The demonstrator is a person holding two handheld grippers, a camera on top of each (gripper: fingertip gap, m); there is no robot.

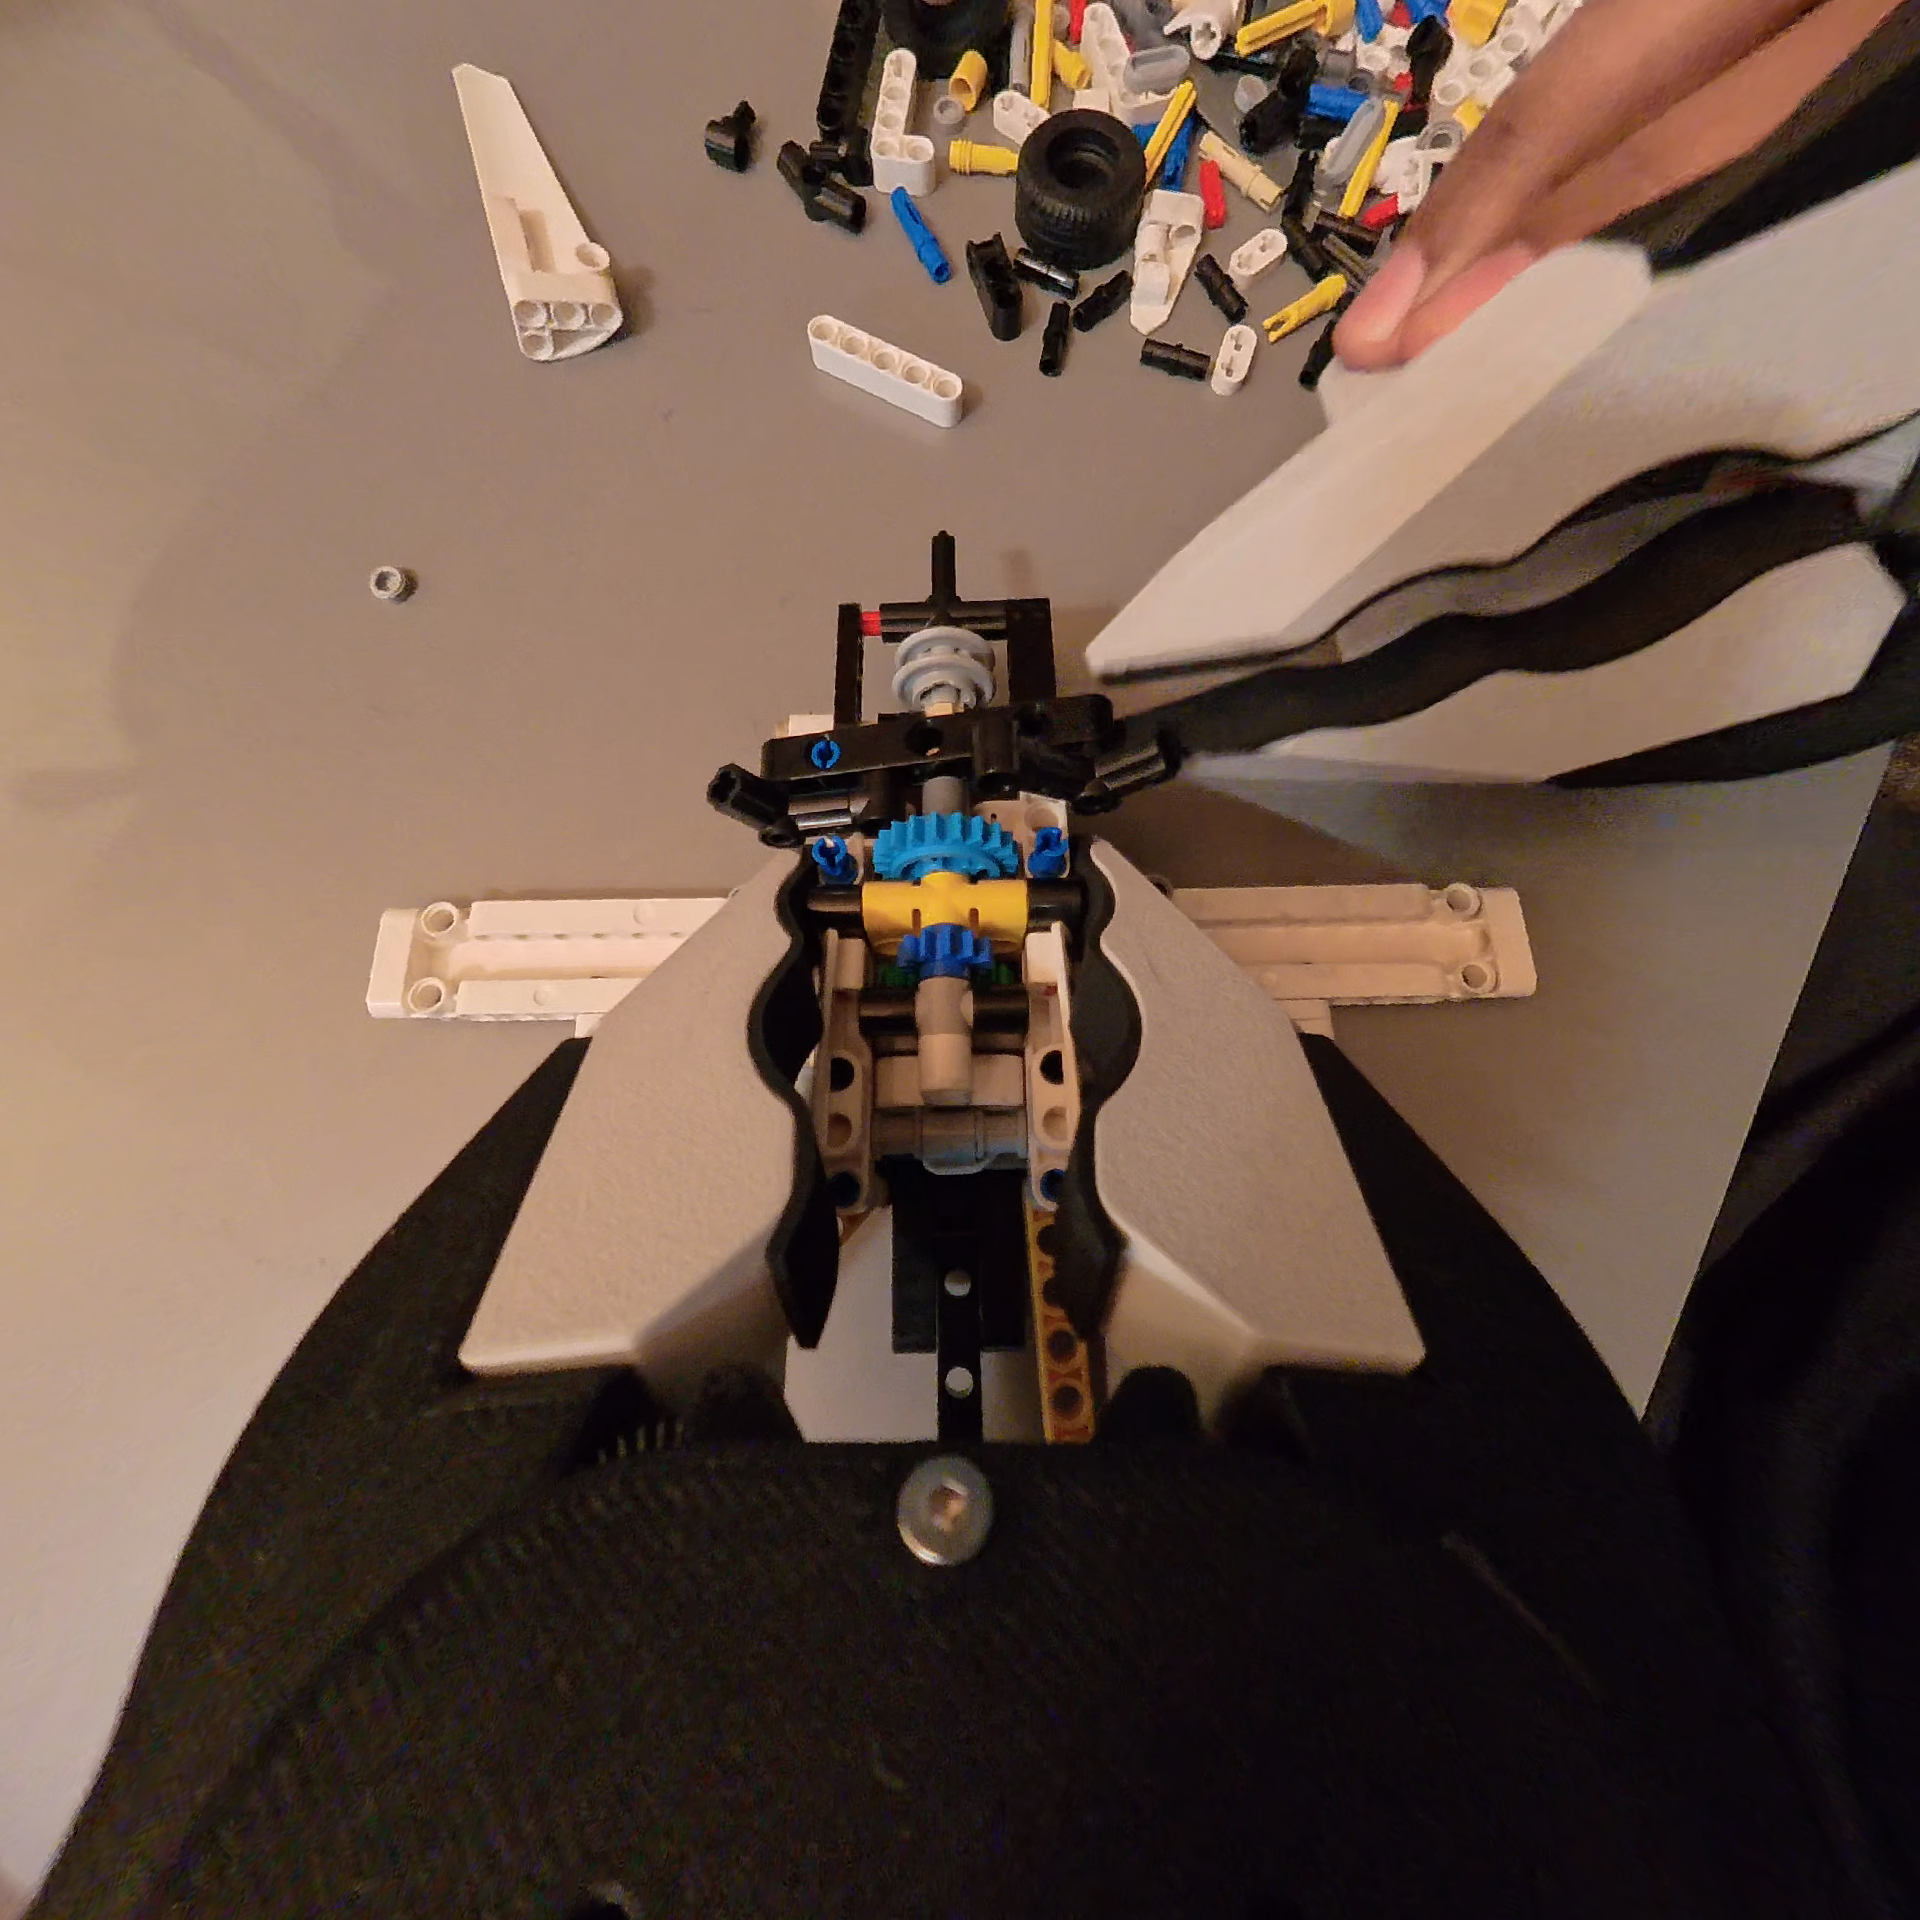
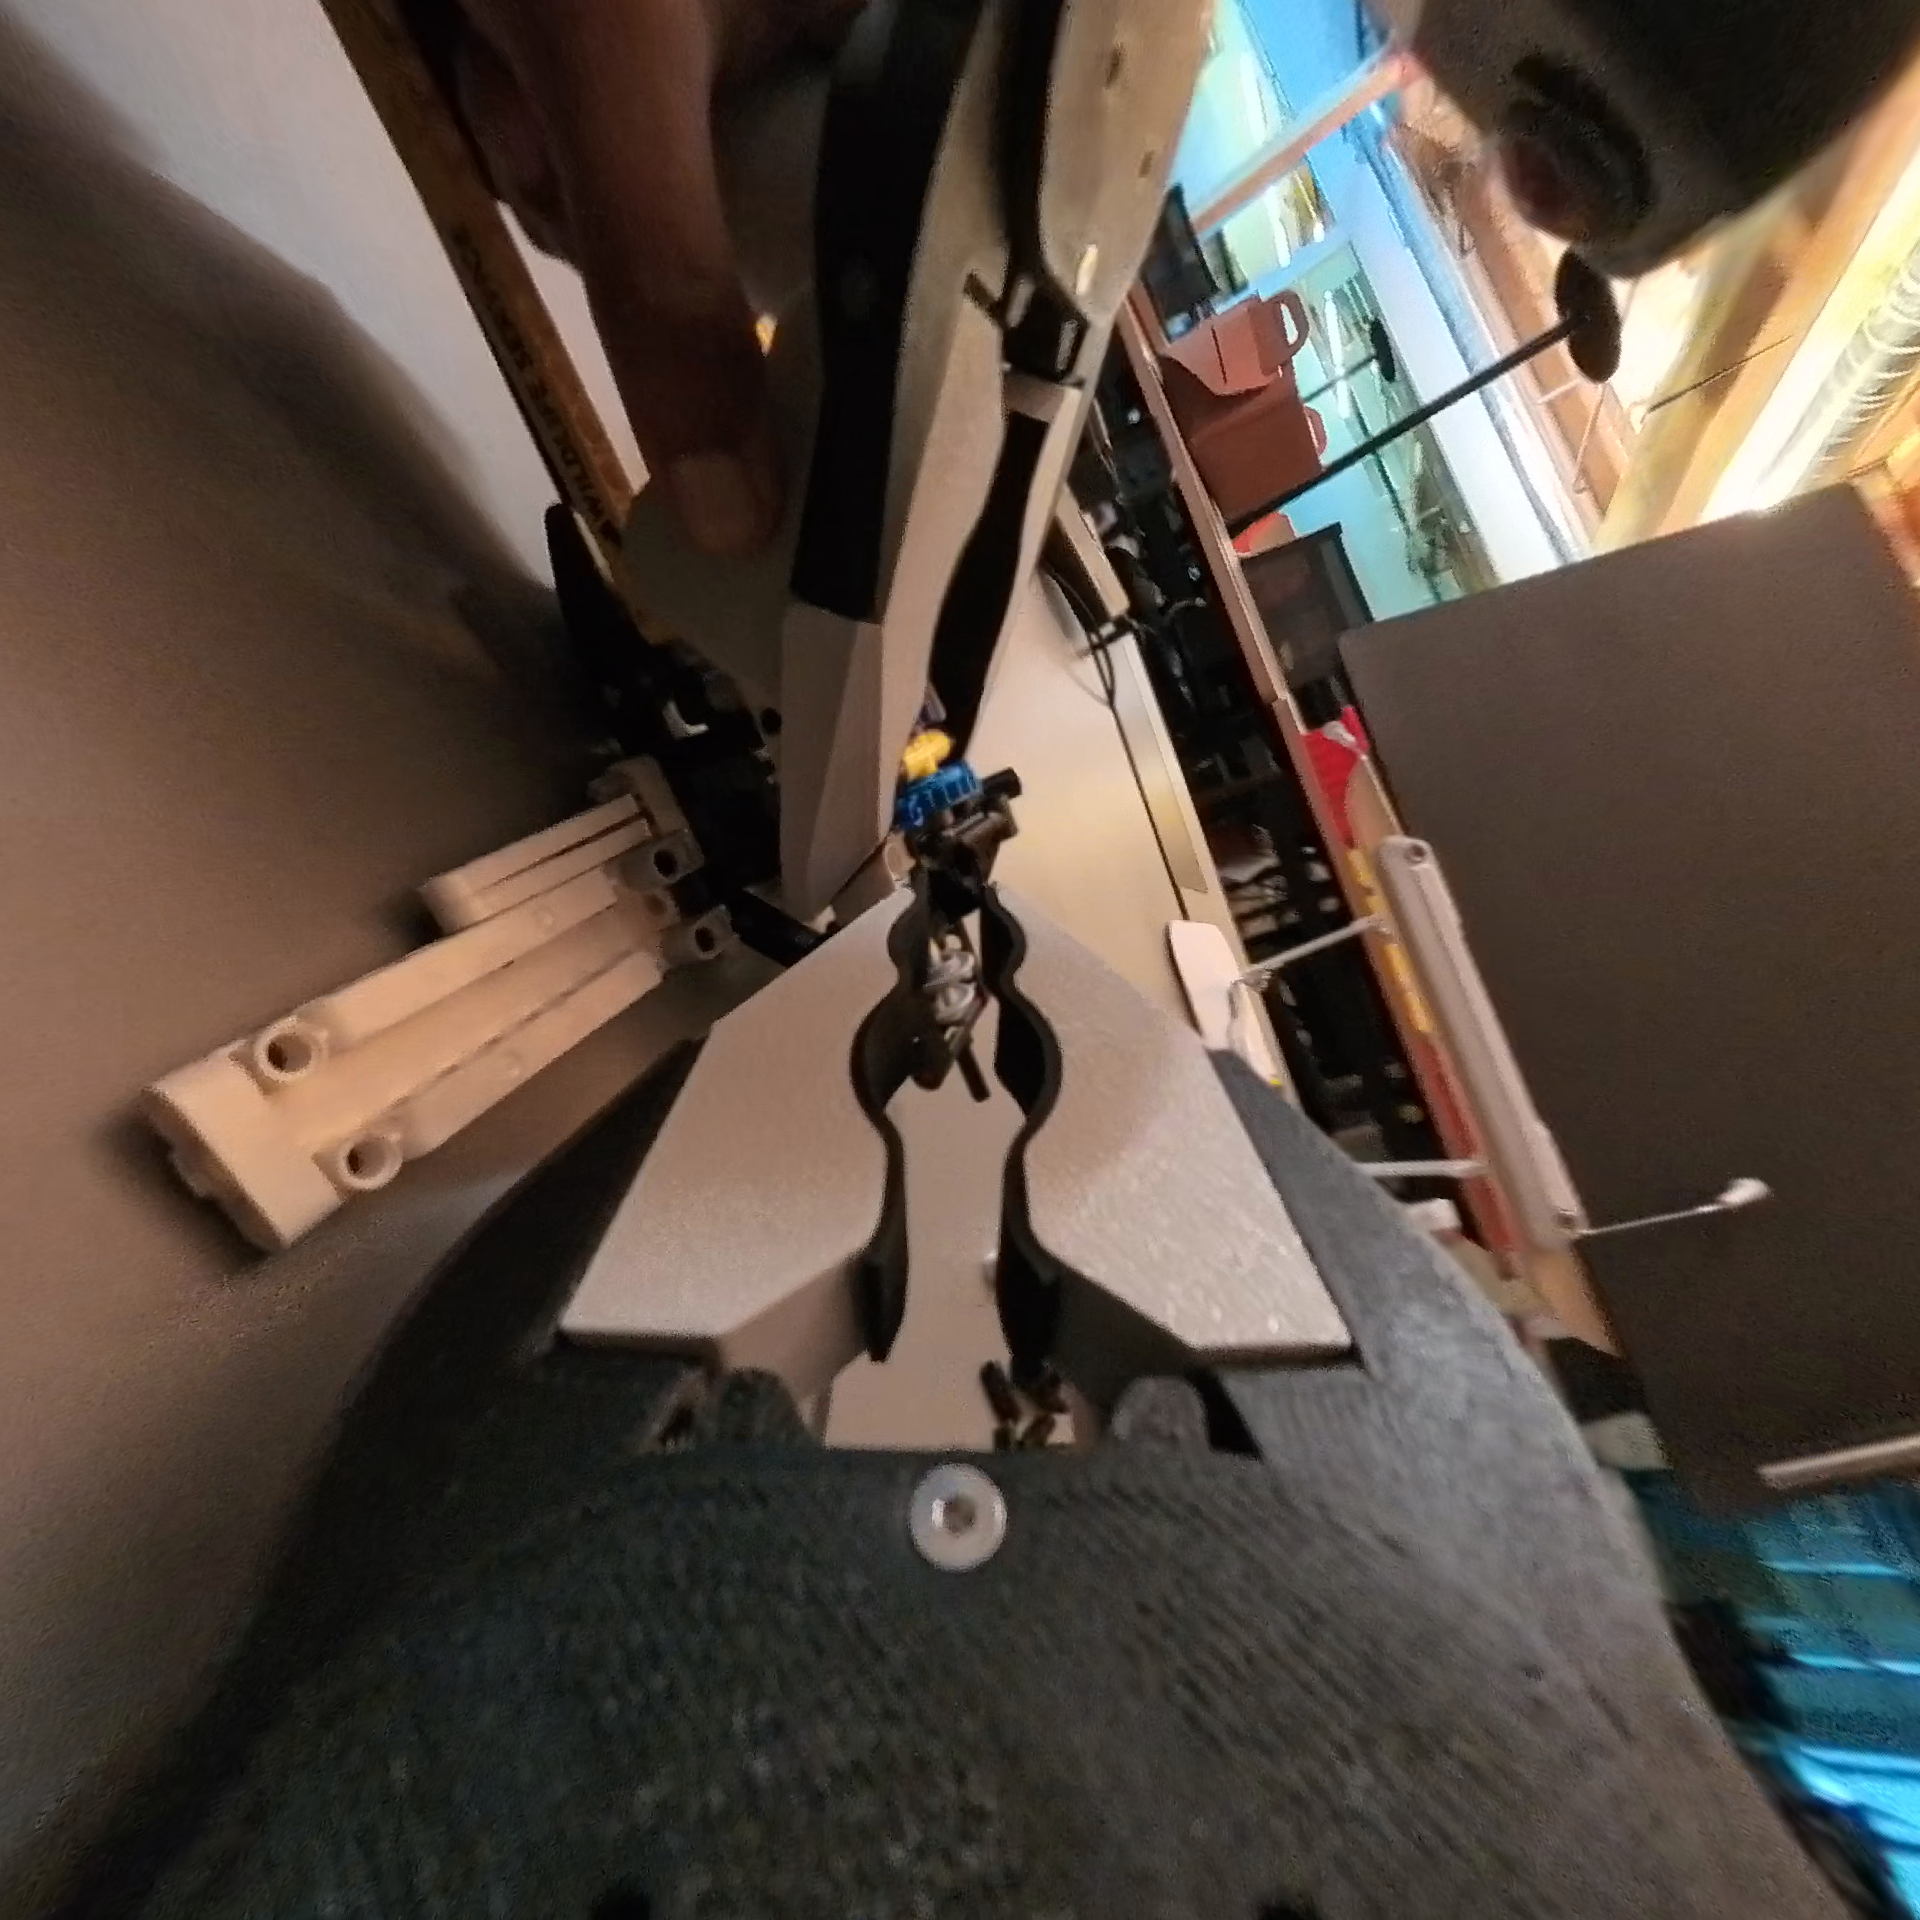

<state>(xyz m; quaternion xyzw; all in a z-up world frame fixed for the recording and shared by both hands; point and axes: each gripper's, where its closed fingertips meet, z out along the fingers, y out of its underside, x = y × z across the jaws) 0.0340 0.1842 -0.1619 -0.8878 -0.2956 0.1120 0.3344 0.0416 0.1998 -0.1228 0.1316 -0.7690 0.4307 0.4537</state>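
Left gripper: your left gripper point(image 1: 940, 914) sits closest, jaws spread wide around the brick model point(image 1: 940, 997), pads point(image 1: 774, 997) pressing its white side beams.
Model: it rests on the grey table point(image 1: 260, 727), gears facing you, with a white cross panel point(image 1: 520, 956) sticking out either side beneath it.
Right gripper: your right gripper point(image 2: 951, 914) comes in flat from the right, jaws nearly together, pinching the model's black front frame point(image 1: 1049, 717).
Hand: your fingers point(image 1: 1558, 187) lie along the top of the right gripper.
Table: smooth, matte, warmly lit; a small grey bush point(image 1: 392, 582) lies alone to the left.
Far side: a white wing panel point(image 1: 535, 218), a white beam point(image 1: 885, 369) and a loose parts pile point(image 1: 1195, 135) with a black tyre point(image 1: 1081, 171).
Room: blurred shelving point(image 2: 1299, 468) past the table edge.
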